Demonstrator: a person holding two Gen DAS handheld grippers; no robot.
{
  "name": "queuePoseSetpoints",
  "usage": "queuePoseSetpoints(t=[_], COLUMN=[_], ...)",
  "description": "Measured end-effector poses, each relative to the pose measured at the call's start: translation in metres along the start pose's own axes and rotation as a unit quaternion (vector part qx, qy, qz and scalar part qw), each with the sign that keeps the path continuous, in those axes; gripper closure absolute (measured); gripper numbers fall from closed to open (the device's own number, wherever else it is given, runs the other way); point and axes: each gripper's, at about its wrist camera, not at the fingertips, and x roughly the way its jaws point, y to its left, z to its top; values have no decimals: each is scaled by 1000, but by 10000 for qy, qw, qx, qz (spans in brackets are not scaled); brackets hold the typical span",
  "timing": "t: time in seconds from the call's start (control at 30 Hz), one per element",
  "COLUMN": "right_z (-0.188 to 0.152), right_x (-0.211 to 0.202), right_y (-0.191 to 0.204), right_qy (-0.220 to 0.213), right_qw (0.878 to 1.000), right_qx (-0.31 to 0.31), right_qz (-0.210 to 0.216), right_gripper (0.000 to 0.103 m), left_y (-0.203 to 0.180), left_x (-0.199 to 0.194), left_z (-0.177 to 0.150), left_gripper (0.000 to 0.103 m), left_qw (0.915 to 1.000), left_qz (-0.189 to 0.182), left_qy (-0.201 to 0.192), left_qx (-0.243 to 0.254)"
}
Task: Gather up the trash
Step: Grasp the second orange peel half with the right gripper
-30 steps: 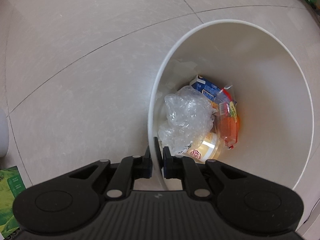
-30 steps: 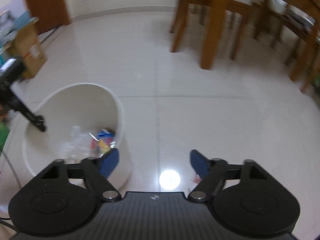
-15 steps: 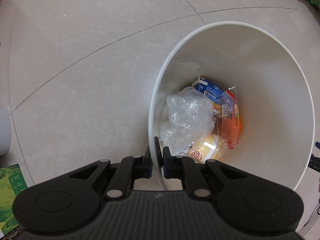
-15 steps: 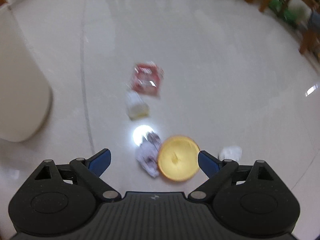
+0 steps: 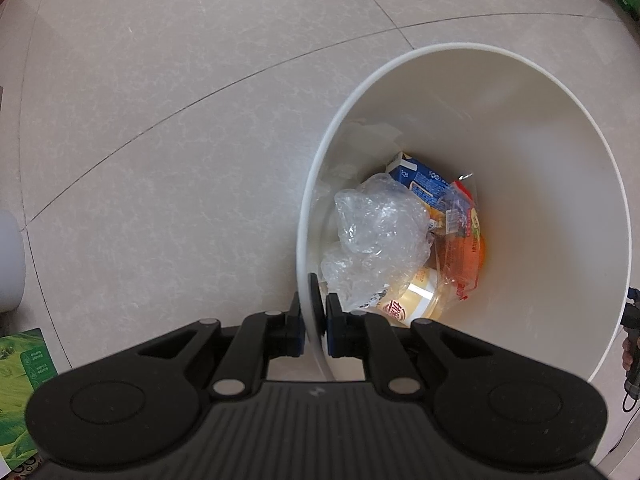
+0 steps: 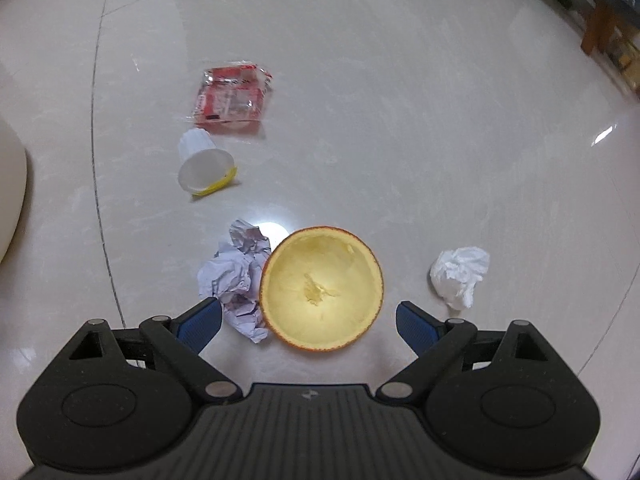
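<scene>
My left gripper (image 5: 313, 320) is shut on the near rim of the white trash bin (image 5: 540, 152). Inside the bin lie a crumpled clear plastic bag (image 5: 378, 228), a blue carton (image 5: 418, 174), an orange wrapper (image 5: 464, 244) and a yellow-lidded cup (image 5: 412, 300). In the right wrist view my right gripper (image 6: 308, 322) is open just above the floor, with a hollow orange peel half (image 6: 322, 290) between its fingers. Crumpled bluish paper (image 6: 236, 276) touches the peel on the left. A white tissue wad (image 6: 460, 274), a tipped plastic cup (image 6: 204, 166) and a red wrapper (image 6: 230, 100) lie further off.
The bin's white side (image 6: 10, 192) shows at the left edge of the right wrist view. Wooden furniture legs (image 6: 596, 28) stand at the far right. A green box (image 5: 22, 392) lies on the floor at the lower left of the left wrist view. The floor is pale glossy tile.
My right gripper swung away from the bin and chairs, down toward the floor trash, and now sits closer to the orange peel. The left gripper stayed clamped on the bin rim.
</scene>
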Motion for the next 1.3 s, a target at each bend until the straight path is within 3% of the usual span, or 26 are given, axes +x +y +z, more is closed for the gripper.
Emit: queuePoseSetpoints(t=[0.63,1.07,1.3], right_z=[6,10,13], right_x=[35,40,18], right_y=[-9,-9,-1], right_qy=[133,261,363], right_qw=[9991,9978,9988], right_qx=[410,599,343], right_qz=[-30,120,-1], right_gripper=[8,24,26], left_y=[-1,-1,0], left_x=[1,1,-1], left_z=[0,-1,0], left_gripper=[95,95,95], left_qw=[10000,10000,10000], left_qz=[31,27,0], left_qy=[11,9,5], left_qx=[-35,-70,-98])
